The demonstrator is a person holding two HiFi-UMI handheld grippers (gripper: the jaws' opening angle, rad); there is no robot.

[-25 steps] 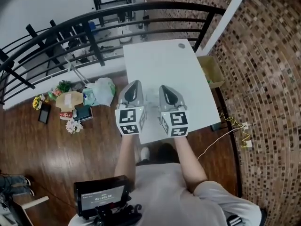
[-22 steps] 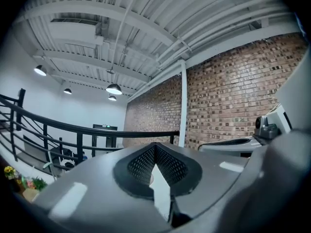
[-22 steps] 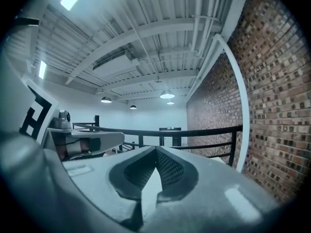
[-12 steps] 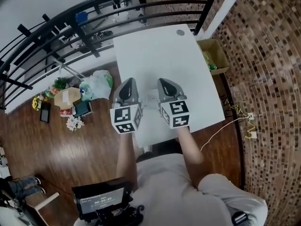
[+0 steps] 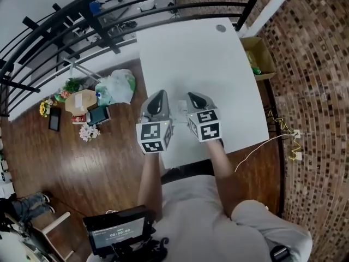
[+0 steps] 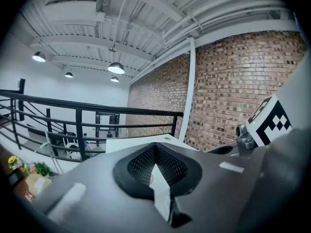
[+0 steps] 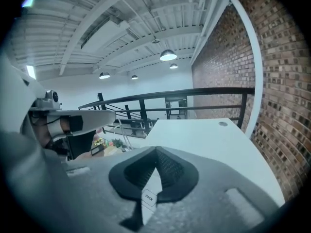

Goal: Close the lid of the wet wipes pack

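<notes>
White table point(image 5: 191, 53): pack point(image 5: 180, 112) at 6 o'clock.
Left gripper point(image 6: 155, 148): beside pack, jaws pressed together, empty.
Right gripper point(image 7: 155, 152): same.
Change: positions held; closing judged unstarted.

One word to read here: "OPEN", on a small sticker point(image 7: 148, 196) on the wet wipes pack point(image 7: 152, 179), showing through the gap under your right gripper point(image 7: 155, 152). Low in the head view, the screen point(image 5: 116, 231) carries a row of digits, too small to read.
</notes>
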